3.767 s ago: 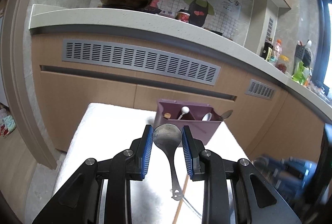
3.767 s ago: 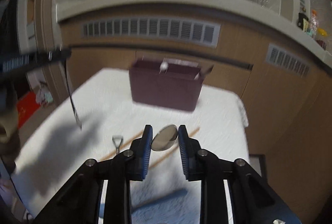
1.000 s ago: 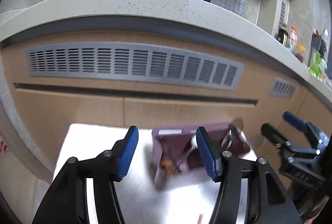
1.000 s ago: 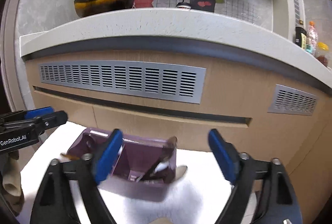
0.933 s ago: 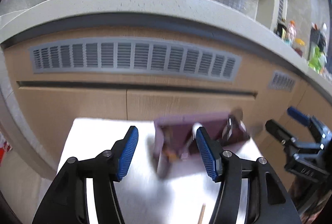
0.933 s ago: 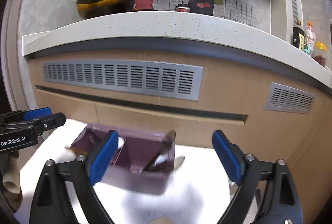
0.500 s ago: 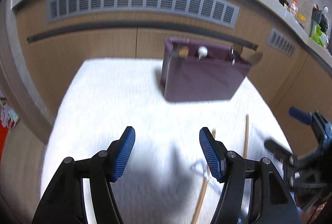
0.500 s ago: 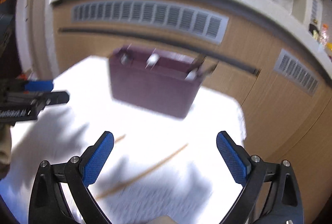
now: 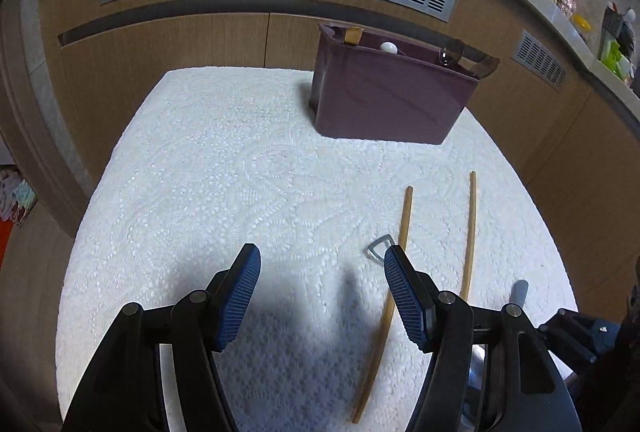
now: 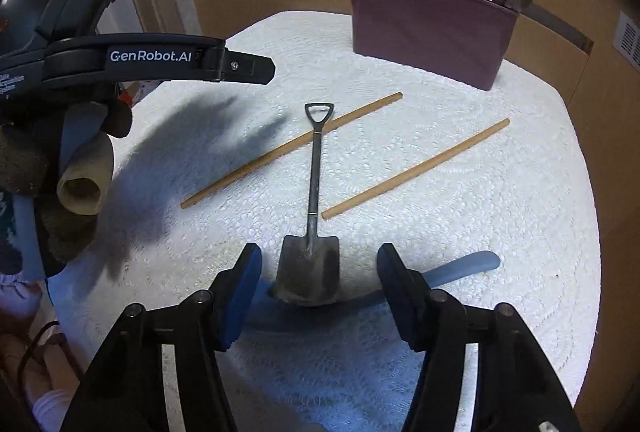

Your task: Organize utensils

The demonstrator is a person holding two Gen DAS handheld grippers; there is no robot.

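Our left claw (image 9: pixel 322 290) hung spread over the white cloth (image 9: pixel 224 168), nothing between its pads; one chopstick (image 9: pixel 384 306) lay just right of its right pad and a second (image 9: pixel 469 232) farther right. The purple holder (image 9: pixel 384 104), with utensils standing in it, sat ahead and to the right. Our right claw (image 10: pixel 319 282) was closing, its pads either side of the shovel-shaped spoon (image 10: pixel 310 268) but not touching it. The spoon's handle pointed ahead, crossing one chopstick. A blue utensil (image 10: pixel 464 266) lay under its blade.
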